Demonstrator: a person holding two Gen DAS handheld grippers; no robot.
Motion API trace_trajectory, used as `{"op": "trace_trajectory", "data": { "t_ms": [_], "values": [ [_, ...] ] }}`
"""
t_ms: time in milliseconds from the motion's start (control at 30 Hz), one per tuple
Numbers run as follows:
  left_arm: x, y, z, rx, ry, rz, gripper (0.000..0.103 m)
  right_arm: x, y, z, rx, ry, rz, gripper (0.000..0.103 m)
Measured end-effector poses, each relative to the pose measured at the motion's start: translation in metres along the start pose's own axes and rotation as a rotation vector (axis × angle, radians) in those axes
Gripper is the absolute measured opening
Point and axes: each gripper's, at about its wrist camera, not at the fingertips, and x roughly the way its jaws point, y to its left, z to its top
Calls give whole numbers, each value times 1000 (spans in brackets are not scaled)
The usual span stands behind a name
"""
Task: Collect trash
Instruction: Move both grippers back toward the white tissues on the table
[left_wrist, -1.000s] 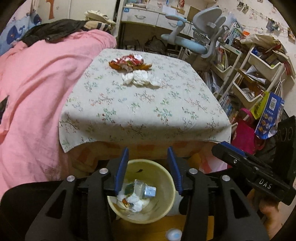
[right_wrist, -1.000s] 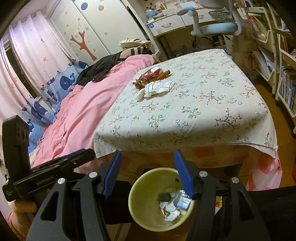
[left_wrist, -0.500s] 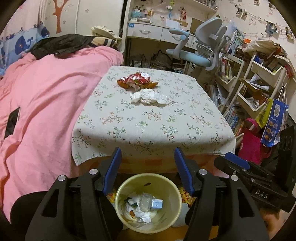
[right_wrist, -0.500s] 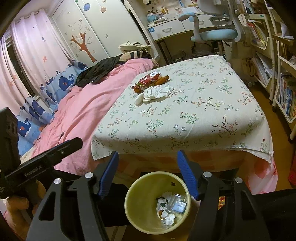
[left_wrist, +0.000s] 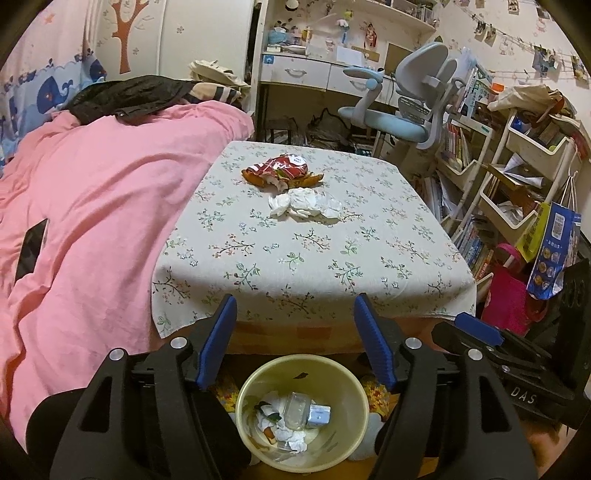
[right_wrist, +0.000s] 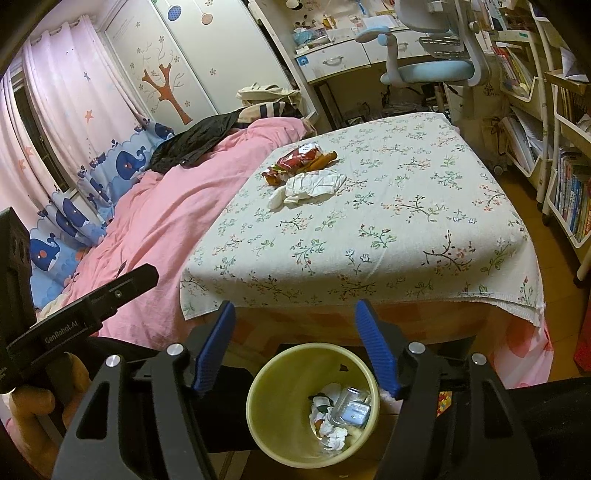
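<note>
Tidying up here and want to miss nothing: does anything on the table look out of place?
Yes. A crumpled red snack wrapper and a wad of white tissue lie together on the floral tablecloth, toward its far side. The yellow bin below already holds similar scraps.

White letters "DAS" are showing on the black body of the right gripper (left_wrist: 476, 328), seen from the left wrist view — and "GenRobot.AI" is reading along the black body of the left gripper (right_wrist: 147, 275). Print elsewhere is staying too small to read.
</note>
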Motion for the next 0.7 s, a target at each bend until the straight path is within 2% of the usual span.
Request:
{"op": "trace_trajectory", "data": {
  "t_ms": [700],
  "values": [
    [0,5,3,-6,-23,24,69,1,4,0,-8,-8,-13,68]
  ]
}}
